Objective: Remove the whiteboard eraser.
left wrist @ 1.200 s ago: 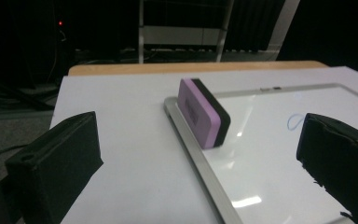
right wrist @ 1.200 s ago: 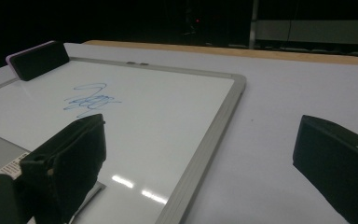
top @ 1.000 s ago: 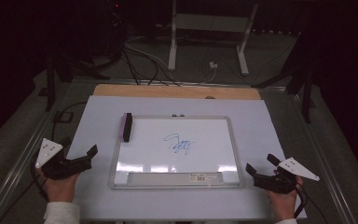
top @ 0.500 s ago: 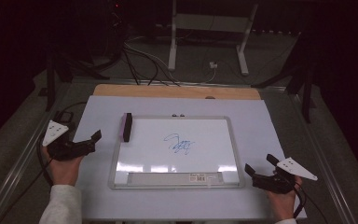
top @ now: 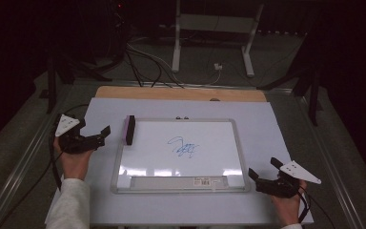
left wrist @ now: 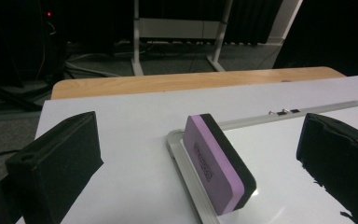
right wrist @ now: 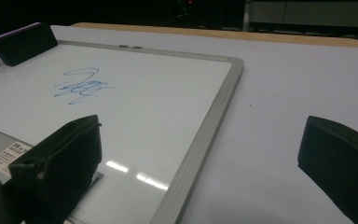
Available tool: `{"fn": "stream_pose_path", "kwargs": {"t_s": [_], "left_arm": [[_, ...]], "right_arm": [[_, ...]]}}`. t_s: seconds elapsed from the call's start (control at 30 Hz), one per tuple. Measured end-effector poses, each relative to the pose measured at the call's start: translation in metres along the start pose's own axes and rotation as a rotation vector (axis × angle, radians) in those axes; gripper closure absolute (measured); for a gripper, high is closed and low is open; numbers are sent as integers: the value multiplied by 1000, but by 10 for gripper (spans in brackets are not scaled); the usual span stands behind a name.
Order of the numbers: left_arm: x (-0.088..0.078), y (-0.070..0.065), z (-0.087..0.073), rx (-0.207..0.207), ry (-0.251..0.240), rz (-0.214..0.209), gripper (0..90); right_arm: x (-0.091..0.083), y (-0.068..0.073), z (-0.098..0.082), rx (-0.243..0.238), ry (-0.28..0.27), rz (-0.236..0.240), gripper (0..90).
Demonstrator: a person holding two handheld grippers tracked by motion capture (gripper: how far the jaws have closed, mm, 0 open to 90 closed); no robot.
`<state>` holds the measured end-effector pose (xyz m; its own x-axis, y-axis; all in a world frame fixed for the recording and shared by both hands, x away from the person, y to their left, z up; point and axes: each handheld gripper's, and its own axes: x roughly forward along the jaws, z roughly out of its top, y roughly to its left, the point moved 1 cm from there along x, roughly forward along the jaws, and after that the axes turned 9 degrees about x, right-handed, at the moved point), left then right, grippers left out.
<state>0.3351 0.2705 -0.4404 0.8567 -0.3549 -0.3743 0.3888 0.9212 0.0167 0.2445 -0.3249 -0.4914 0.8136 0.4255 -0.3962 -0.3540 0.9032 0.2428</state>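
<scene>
Eraser [left wrist: 219,163], purple-backed with a black felt face, stands on its long edge at the far left corner of the whiteboard [top: 209,179], leaning across the frame there. Untouched by either gripper.

Scribble [top: 183,148], blue marker, sits near the middle of the board, well apart from the eraser.

Left gripper [top: 106,134]: fingers spread wide and empty, held just left of the eraser and pointed at it; in the left gripper view the eraser lies between the two black fingers, farther off. Step judged: approach to pick up the eraser, grasp not yet made.

Right gripper [top: 263,168]: fingers parted, holding nothing, resting low at the board's near right corner on the table [top: 276,124].

Next move, as judged: advance the left gripper until the fingers straddle the eraser's purple and black faces, then close on them squarely; the tilted, edge-on stance could tip it flat.
</scene>
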Motion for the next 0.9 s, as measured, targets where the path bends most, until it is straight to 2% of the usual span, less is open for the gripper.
{"fn": "stream_pose_path", "kwargs": {"t_s": [0.47, 0.57, 0.9], "left_arm": [[27, 1, 5, -11, 51, 9, 6], [33, 1, 4, -28, 59, 8, 6], [49, 1, -2, -30, 96, 12, 7]], "right_arm": [[1, 1, 0, -4, 4, -1, 0], [0, 0, 0, -1, 3, -1, 0], [1, 0, 0, -2, 9, 1, 0]]}}
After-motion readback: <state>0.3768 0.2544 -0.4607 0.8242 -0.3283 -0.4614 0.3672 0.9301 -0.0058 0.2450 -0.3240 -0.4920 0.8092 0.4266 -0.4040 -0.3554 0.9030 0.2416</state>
